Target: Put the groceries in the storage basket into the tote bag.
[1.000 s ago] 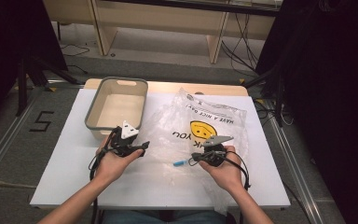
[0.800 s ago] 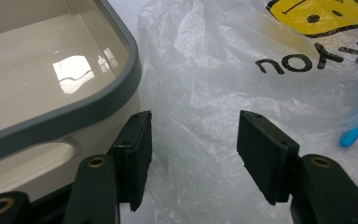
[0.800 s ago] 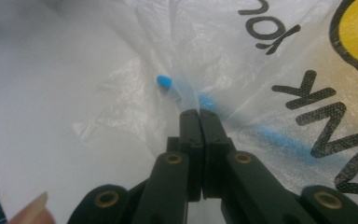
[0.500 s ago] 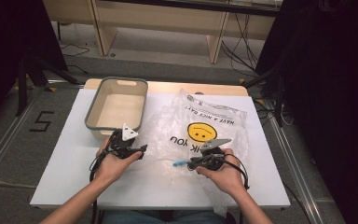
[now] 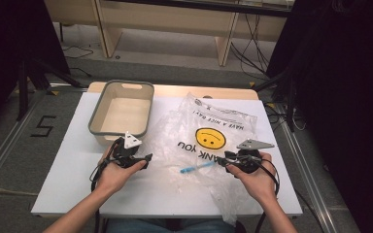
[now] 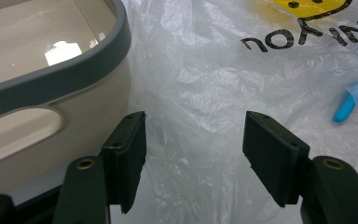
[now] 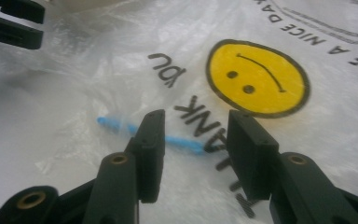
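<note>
A clear plastic bag (image 5: 223,119) with a yellow smiley and "THANK YOU" print lies spread on the white table (image 5: 73,145). A thin blue stick (image 5: 196,168) lies at the bag's near part, seemingly under the film. My right gripper (image 5: 221,161) is open just right of the stick. In the right gripper view, the stick (image 7: 116,125) runs behind one jaw of the right gripper (image 7: 193,121) and ends in the gap. My left gripper (image 5: 147,158) is open over the bag's left edge (image 6: 200,70), beside the bin. The left gripper (image 6: 193,123) holds nothing, and the stick (image 6: 345,106) shows at the right.
A beige bin with a grey rim (image 5: 96,114) stands at the table's back left, close to the left gripper; its wall and handle cutout (image 6: 23,130) are next to that gripper's jaw. The bag hangs over the table's front right edge (image 5: 223,208).
Hardly anything differs. Both hands have shifted only slightly, and the bag and blue stick lie where they were.
</note>
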Motion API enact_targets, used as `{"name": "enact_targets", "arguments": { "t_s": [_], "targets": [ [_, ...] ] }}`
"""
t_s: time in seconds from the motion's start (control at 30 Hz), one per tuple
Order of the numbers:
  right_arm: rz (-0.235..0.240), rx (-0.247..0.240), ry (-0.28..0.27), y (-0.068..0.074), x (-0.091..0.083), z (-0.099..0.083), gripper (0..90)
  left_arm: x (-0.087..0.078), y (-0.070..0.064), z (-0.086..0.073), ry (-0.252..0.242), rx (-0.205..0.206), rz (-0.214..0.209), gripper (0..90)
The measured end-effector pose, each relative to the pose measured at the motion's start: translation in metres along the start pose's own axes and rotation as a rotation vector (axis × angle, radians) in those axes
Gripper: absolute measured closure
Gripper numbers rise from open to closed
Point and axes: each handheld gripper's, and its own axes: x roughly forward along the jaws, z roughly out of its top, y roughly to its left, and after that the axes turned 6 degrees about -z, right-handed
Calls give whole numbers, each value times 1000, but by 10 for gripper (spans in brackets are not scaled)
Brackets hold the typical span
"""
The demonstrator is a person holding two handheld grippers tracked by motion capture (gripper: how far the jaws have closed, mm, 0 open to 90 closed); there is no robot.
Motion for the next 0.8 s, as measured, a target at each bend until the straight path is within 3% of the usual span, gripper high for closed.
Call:
{"name": "enact_targets", "arguments": {
  "t_s": [0.13,0.43,0.8],
  "targets": [
    [-41,31,6,-10,-9,-8,554,0,2,-2,4,-3,1,393],
    [-78,85,33,-26,-21,-21,530,-2,3,-4,4,-6,5,388],
    [-94,143,58,-30,-30,-31,508,-2,5,-6,11,-16,5,387]
  ]
}}
